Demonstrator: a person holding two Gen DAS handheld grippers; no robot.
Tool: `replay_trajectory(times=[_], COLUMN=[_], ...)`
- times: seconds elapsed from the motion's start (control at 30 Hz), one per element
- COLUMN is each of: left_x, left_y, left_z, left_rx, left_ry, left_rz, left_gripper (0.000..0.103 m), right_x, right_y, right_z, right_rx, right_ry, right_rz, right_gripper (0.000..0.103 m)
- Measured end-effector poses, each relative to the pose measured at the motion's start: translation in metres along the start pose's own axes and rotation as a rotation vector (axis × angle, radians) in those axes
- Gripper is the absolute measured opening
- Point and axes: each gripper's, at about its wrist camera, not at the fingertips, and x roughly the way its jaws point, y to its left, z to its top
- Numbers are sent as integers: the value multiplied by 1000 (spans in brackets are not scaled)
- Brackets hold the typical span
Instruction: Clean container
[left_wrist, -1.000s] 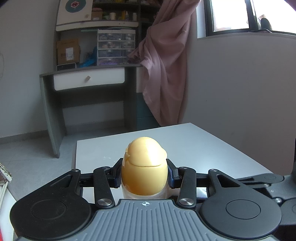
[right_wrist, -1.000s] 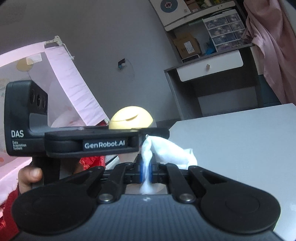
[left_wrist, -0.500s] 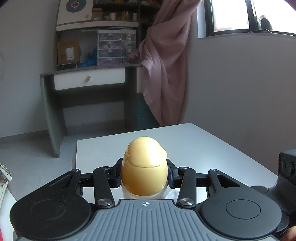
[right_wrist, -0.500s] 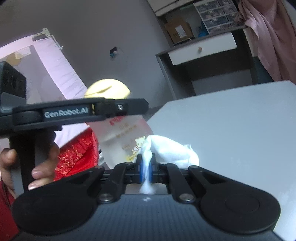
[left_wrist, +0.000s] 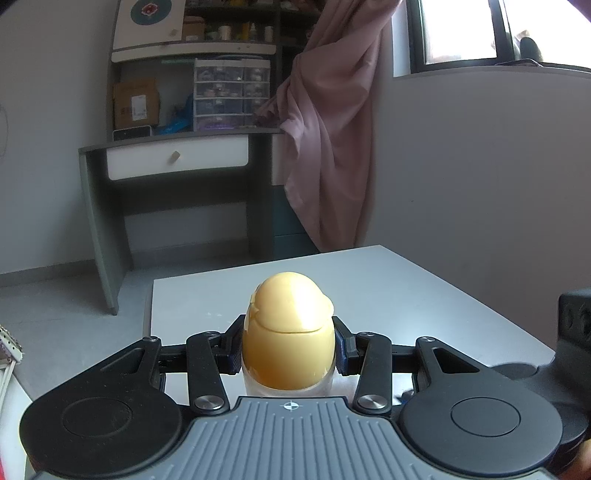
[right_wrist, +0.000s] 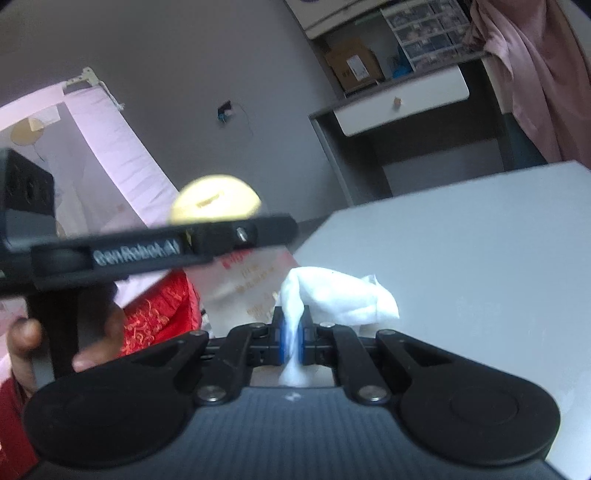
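The container (left_wrist: 289, 334), a yellow egg-shaped one with a clear base and its lid closed, stands upright between the pads of my left gripper (left_wrist: 289, 349), which presses on both its sides and holds it above the near end of the white table (left_wrist: 406, 291). My right gripper (right_wrist: 291, 338) is closed almost fully on a crumpled white tissue (right_wrist: 340, 291), just right of the left gripper. In the right wrist view I see a hand (right_wrist: 26, 341) around the left gripper's handle.
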Motion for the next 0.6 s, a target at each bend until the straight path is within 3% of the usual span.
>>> replay_trajectory(times=[0.23,0.6], left_x=[-3,0], left_y=[-5,-9], left_z=[-1,0], left_rx=[-1,-2], left_ry=[2,2], left_rz=[-1,-3], left_gripper=[45,45], right_x=[-10,-6], right_y=[9,2], right_z=[15,10], right_rx=[-33,-19], right_ry=[-52,-45], right_rz=[20,23], right_gripper=[6,7])
